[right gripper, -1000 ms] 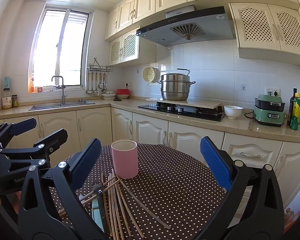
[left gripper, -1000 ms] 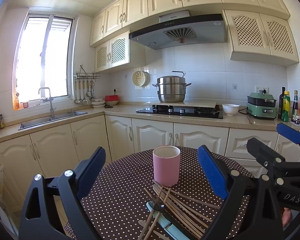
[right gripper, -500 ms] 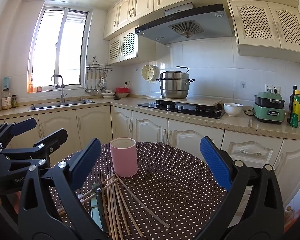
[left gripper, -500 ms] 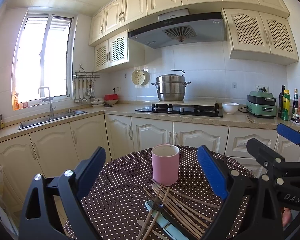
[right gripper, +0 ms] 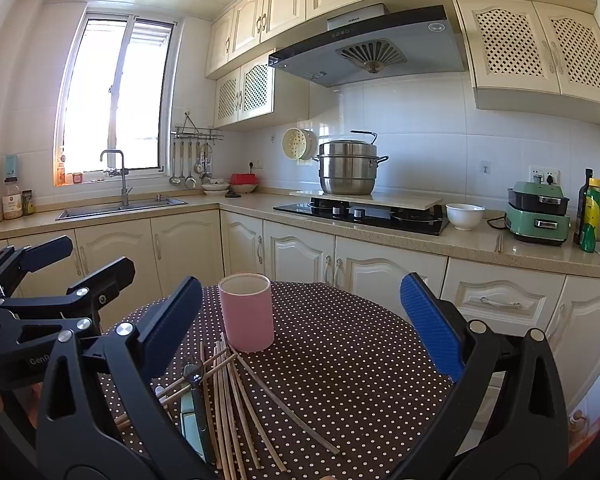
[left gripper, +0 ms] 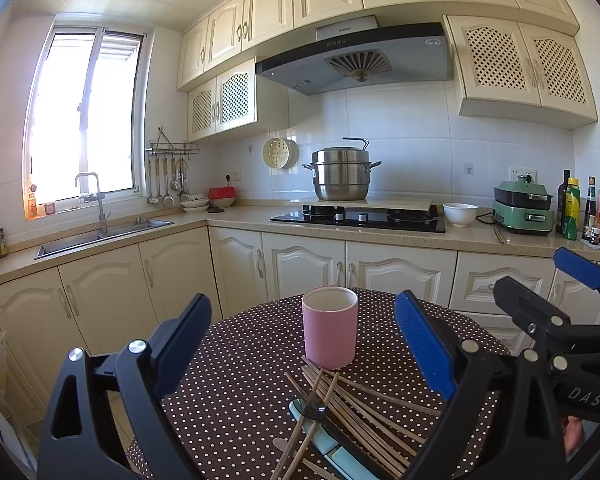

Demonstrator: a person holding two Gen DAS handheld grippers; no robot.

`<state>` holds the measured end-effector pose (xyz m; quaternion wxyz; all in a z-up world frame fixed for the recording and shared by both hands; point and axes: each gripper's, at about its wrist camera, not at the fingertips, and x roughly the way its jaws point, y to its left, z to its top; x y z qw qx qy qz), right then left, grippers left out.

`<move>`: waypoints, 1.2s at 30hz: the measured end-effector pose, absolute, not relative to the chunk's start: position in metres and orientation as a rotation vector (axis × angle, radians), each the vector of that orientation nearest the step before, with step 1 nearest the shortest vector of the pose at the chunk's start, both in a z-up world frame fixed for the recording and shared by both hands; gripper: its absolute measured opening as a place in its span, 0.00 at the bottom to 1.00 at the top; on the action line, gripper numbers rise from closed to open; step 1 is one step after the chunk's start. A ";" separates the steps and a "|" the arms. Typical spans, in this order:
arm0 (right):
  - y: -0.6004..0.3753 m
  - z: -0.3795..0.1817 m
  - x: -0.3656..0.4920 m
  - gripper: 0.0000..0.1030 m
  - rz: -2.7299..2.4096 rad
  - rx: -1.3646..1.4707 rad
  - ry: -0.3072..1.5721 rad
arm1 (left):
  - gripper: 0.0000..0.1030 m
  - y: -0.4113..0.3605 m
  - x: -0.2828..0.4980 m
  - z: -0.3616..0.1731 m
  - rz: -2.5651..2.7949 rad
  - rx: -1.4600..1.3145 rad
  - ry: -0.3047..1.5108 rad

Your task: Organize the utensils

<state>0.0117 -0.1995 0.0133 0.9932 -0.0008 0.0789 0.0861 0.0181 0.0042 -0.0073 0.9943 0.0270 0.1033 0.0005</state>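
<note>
A pink cup (left gripper: 329,327) (right gripper: 246,312) stands upright and empty-looking on a round table with a brown polka-dot cloth (left gripper: 244,384) (right gripper: 348,360). In front of it lies a loose pile of wooden chopsticks (left gripper: 356,404) (right gripper: 236,400), crossing light blue-handled utensils (left gripper: 320,436) (right gripper: 188,420) and a dark-handled one (right gripper: 198,400). My left gripper (left gripper: 304,344) is open above the pile, nothing between its blue pads. My right gripper (right gripper: 300,328) is open too, to the right of the cup, empty. Each gripper shows at the edge of the other's view.
Cream cabinets and a stone counter run behind the table. A sink (left gripper: 100,236) sits under the window, a steel steamer pot (left gripper: 342,176) on the black hob. A white bowl (left gripper: 460,214), a green appliance (left gripper: 522,210) and bottles (left gripper: 572,208) stand at the right.
Both views have shifted slightly; the cup and the chopsticks sit a touch higher and further left in frame. Nothing was taken hold of, and both grippers stay open.
</note>
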 end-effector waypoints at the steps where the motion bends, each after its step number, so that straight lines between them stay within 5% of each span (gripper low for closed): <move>1: -0.200 0.013 0.012 0.94 0.173 -0.001 0.159 | 0.89 0.004 0.018 -0.007 0.001 0.054 0.207; 24: -0.195 0.007 0.026 0.94 0.191 -0.014 0.220 | 0.89 0.008 0.030 -0.013 -0.003 0.070 0.261; 36: -0.189 -0.035 0.074 0.94 0.263 -0.046 0.464 | 0.89 0.036 0.097 -0.072 -0.159 0.052 0.691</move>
